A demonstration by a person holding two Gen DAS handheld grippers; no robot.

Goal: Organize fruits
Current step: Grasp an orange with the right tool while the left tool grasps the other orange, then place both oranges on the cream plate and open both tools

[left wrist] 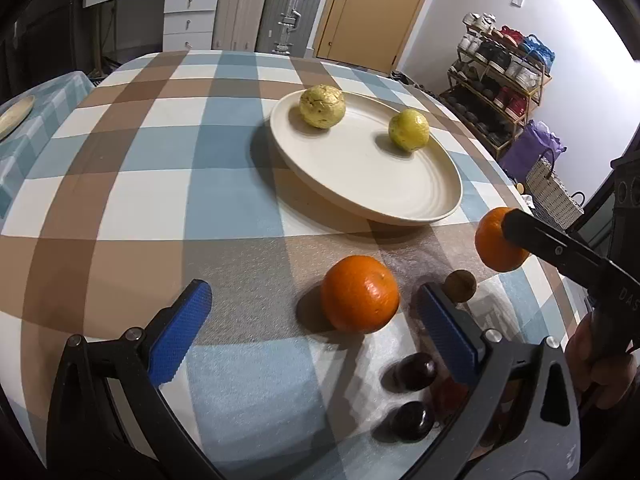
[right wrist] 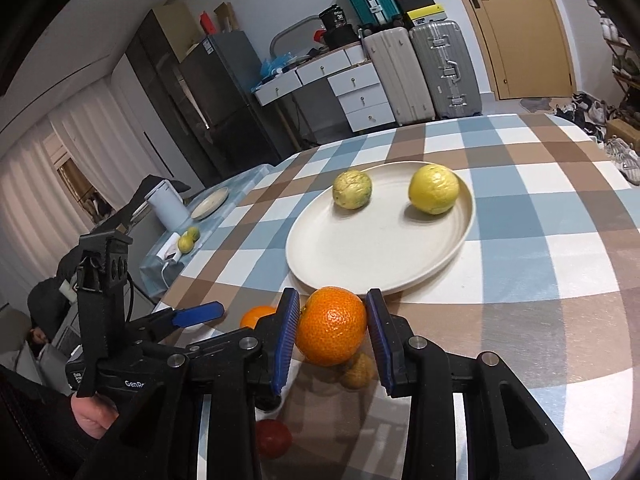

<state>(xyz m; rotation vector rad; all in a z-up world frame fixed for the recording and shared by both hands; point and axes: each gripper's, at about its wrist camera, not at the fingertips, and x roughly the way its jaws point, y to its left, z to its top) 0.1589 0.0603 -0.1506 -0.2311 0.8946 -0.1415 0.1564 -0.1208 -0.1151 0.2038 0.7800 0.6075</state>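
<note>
on plate (left wrist: pixel 420 208): two yellow fruits (left wrist: pixel 322 106). held clamped in right gripper (right wrist: pixel 332 334): orange (right wrist: pixel 331 330). left gripper (left wrist: pixel 316 320) spread wide, empty. remaining on table: second orange (left wrist: pixel 360 293), small fruits (left wrist: pixel 460 286).

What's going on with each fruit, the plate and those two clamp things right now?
Right gripper: shut on the lifted orange, above the tablecloth.
Left gripper: open, empty, low over the table.
Second orange: resting on the cloth between the left gripper's fingers.
Plate: on the table, holding two fruits.
Wrinkled yellow fruit: on the plate.
Smoother yellow fruit: on the plate, apart from the other.
Small brown fruit: on the cloth.
</note>
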